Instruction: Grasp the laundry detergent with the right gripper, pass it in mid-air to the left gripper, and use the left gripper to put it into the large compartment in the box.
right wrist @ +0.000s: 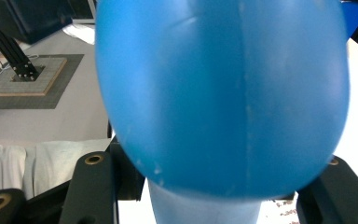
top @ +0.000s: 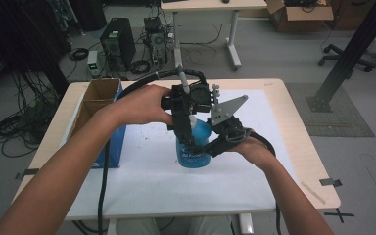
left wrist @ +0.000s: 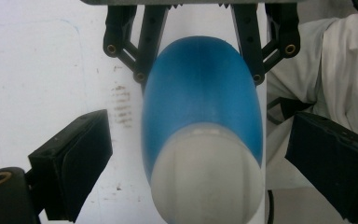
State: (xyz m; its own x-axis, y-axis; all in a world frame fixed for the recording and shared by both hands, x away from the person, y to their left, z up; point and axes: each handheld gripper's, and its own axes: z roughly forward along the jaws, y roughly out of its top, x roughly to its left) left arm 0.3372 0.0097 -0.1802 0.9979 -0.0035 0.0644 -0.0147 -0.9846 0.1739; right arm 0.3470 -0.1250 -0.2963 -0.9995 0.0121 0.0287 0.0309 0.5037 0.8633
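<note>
- clamped on blue bottle (top: 194,147) body: right gripper (top: 214,145).
- spread wide about the white cap (left wrist: 208,179), untouched: left gripper (top: 185,133).
- risk: bottle twisting loose, tipping onto table (top: 274,122) under cap torque.

bare forearms | black grippers, black fingers (left wrist: 74,163) | grey plate (top: 227,108) | corrugated black cables (top: 149,78)

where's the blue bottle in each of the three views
High view: blue bottle at table centre, under both grippers.
Left gripper view: centre, white cap nearest the camera.
Right gripper view: centre, close up.
Shared landmark: white table cover.
</note>
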